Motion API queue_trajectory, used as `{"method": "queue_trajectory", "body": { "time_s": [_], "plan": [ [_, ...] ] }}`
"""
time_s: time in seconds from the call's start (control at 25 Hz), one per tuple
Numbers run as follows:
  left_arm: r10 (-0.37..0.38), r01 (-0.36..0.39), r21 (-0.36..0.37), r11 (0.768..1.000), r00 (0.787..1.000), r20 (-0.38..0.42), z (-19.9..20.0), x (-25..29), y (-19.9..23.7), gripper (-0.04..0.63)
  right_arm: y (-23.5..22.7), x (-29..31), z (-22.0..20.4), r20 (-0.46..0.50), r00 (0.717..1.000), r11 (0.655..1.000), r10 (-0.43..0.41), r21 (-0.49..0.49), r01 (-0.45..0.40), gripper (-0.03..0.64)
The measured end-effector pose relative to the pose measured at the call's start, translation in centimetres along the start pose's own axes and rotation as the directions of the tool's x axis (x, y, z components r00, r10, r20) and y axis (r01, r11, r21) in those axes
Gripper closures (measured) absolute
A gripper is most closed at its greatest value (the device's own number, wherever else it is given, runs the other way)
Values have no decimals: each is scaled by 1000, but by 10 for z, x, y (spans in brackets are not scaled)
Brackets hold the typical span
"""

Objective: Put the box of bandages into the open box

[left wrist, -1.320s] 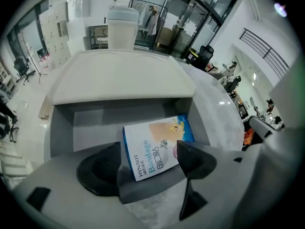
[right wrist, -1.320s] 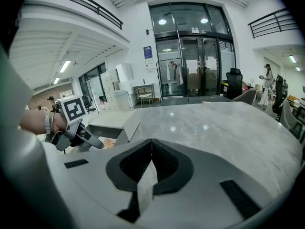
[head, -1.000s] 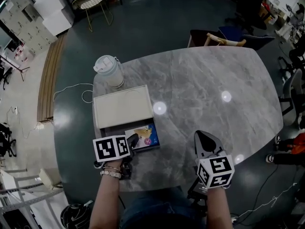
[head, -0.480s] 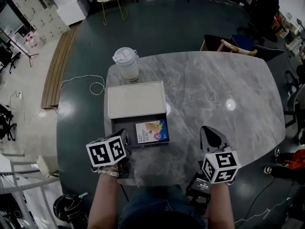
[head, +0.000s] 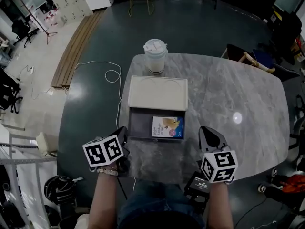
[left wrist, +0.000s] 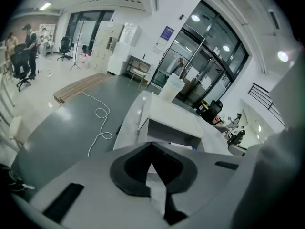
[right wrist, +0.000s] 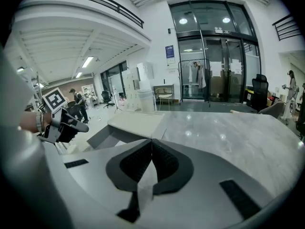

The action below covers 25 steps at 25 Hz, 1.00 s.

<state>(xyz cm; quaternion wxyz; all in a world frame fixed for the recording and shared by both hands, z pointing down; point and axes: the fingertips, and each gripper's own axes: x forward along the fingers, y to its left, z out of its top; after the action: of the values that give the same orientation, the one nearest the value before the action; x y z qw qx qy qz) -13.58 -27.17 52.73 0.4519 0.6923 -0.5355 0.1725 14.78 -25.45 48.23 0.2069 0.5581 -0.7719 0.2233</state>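
Both tools are clenched on nothing - the left gripper (head: 123,133) has its jaws meeting tip to tip, as does the right gripper (head: 206,130) - and both are over the near part of the table (head: 233,89). The box of bandages (head: 167,127) lies flat inside the open box (head: 141,127), just ahead of the left gripper and to its right, and ahead and left of the right gripper. Farther ahead is the open white lid (head: 158,93) - and past it a lidded jug (head: 155,55).
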Motion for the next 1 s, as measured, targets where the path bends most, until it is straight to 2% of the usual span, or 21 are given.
{"method": "queue_trajectory", "body": {
  "time_s": [0.24,0.48,0.8,1.0],
  "plan": [
    [2,-2,6,1000,998,63,14,-14,-5,583,-3,-3,16,26,1000,1000,-2,-17,3,592],
    [-37,30,46,998,988,149,52,-27,-23,583,-5,-11,51,114,993,999,-19,-30,23,592],
    [-95,67,111,992,957,275,110,-52,-50,583,-9,-31,107,249,968,998,-43,-41,55,592],
    [-140,85,168,982,927,349,143,-75,-67,583,-8,-40,138,312,949,995,-45,-69,70,592]
  ]
}}
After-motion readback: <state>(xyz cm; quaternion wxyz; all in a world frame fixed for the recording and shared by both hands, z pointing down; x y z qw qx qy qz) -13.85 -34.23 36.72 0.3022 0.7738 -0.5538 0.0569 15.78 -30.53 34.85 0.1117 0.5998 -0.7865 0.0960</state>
